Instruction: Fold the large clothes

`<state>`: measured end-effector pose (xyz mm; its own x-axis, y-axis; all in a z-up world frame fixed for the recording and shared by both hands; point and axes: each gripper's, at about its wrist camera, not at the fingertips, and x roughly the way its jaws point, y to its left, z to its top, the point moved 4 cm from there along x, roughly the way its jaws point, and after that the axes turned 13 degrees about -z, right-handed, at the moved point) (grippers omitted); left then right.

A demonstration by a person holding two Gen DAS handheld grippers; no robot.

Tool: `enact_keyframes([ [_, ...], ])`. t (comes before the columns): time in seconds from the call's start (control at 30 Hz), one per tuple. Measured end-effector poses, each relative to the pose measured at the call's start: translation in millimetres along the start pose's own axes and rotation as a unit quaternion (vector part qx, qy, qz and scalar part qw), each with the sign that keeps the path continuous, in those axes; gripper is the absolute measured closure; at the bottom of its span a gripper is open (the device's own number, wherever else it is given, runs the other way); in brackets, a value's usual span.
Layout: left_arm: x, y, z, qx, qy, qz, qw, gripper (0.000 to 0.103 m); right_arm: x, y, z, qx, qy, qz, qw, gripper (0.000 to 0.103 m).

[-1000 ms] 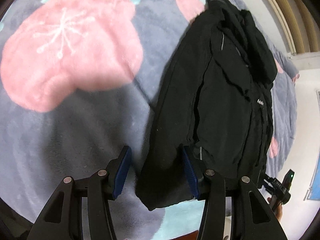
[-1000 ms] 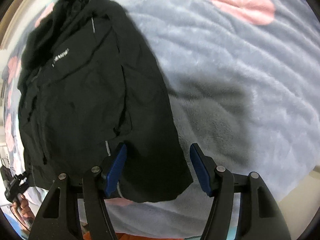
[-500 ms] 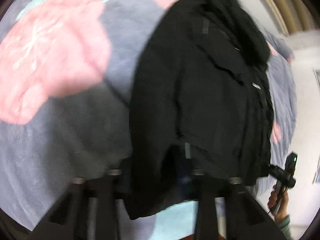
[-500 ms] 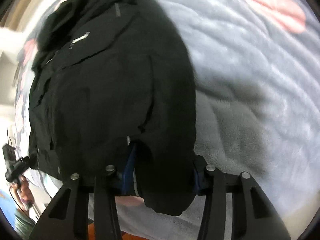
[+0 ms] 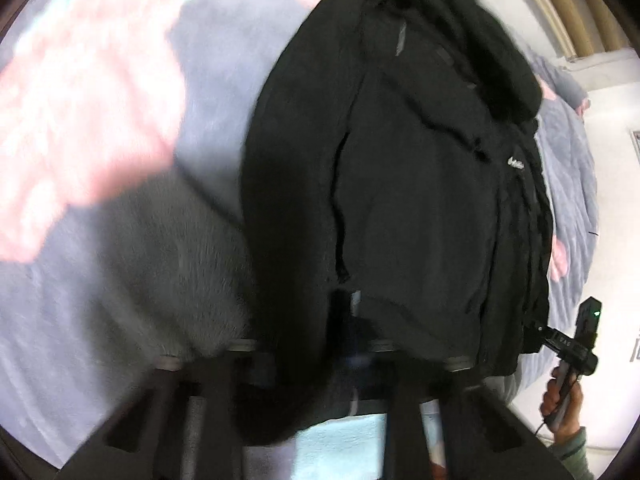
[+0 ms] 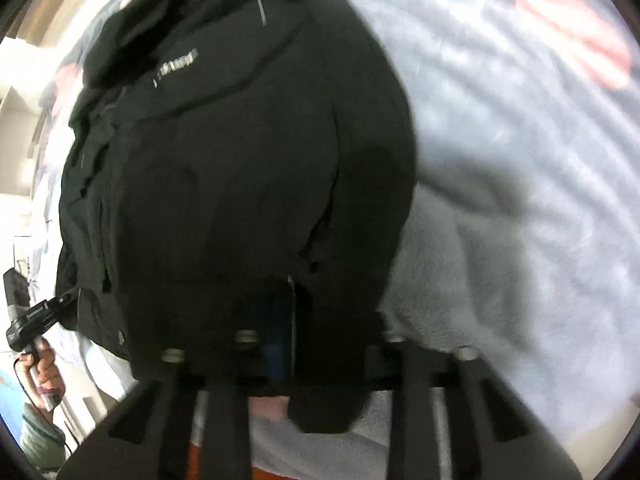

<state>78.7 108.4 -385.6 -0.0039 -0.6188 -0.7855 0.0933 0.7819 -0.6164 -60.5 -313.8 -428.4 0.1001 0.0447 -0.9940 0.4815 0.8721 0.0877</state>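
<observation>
I see the bed surface first: a plush grey blanket (image 5: 100,280) with large pink blossom prints and a pale teal patch, its pile brushed into ripples in the right wrist view (image 6: 520,160). It fills nearly the whole field on both cameras. Beyond the blanket's far edge, a white wall (image 5: 608,92) and a beige curved frame (image 5: 560,8) show at the upper right of the left wrist view. On the blanket lies the black jacket (image 5: 420,200), spread lengthwise away from me, collar bunched at the far end, a small white logo on the chest (image 6: 176,66). Its near hem runs into both tools. My left gripper (image 5: 340,340) has just been closing and now stands clamped on the hem fabric at the jacket's left side; the pads are buried in dark cloth. My right gripper (image 6: 288,320) has likewise just been closing and pinches the hem at the right side, a blue pad (image 6: 274,320) partly visible. Each camera catches the other hand (image 5: 564,404) gripping its handle at the frame edge, green sleeve cuff (image 6: 40,436) below.
</observation>
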Motion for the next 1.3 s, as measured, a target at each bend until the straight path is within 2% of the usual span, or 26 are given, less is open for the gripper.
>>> enact_keyframes([
  [0.1, -20.1, -18.7, 7.9, 0.023, -0.024, -0.004, 0.9995, 0.094, -34.2, -2.0, 10.8, 0.012, -0.027, 0.016, 0.999, 0.086],
  [0.2, -44.6, -48.7, 22.7, 0.052, -0.051, -0.035, 0.9967, 0.095, -73.0, 1.9, 25.4, -0.002, -0.059, 0.022, 0.998, 0.087],
  [0.4, -89.1, -119.8, 69.1, 0.13, -0.106, -0.075, 0.9829, 0.095, -138.4, 31.9, 67.3, -0.022, -0.118, 0.036, 0.992, 0.088],
  [0.5, -115.0, -139.8, 101.2, 0.151, -0.137, -0.097, 0.9743, 0.094, -166.0, 42.7, 105.8, -0.027, -0.153, 0.032, 0.987, 0.088],
  [0.6, -133.3, -157.3, 144.7, 0.168, -0.17, -0.102, 0.9656, 0.094, -180.1, 52.7, 149.7, -0.018, -0.176, 0.044, 0.983, 0.088],
  [0.67, -136.0, -164.8, 169.6, 0.17, -0.181, -0.103, 0.9633, 0.094, -187.0, 59.0, 180.6, -0.012, -0.192, 0.036, 0.981, 0.088],
  [0.73, -132.6, -170.5, 208.4, 0.166, -0.191, -0.102, 0.9621, 0.094, -190.6, 63.7, 215.2, -0.006, -0.204, 0.03, 0.978, 0.088],
  [0.93, -89.2, -172.4, 317.3, 0.138, -0.198, -0.085, 0.9668, 0.094, -162.8, 72.2, 328.8, 0.013, -0.196, 0.012, 0.98, 0.088],
  [1.03, -46.2, -155.4, 375.2, 0.098, -0.186, -0.069, 0.9752, 0.092, -120.3, 77.3, 384.6, 0.025, -0.172, 0.002, 0.985, 0.087],
  [1.2, 36.3, -116.9, 425.5, 0.048, -0.141, -0.021, 0.9886, 0.09, -30.5, 91.0, 438.0, 0.028, -0.107, -0.023, 0.994, 0.084],
  [1.3, 82.6, -92.9, 434.8, 0.021, -0.109, -0.01, 0.9938, 0.09, 18.6, 101.7, 447.6, 0.019, -0.072, -0.034, 0.997, 0.084],
])
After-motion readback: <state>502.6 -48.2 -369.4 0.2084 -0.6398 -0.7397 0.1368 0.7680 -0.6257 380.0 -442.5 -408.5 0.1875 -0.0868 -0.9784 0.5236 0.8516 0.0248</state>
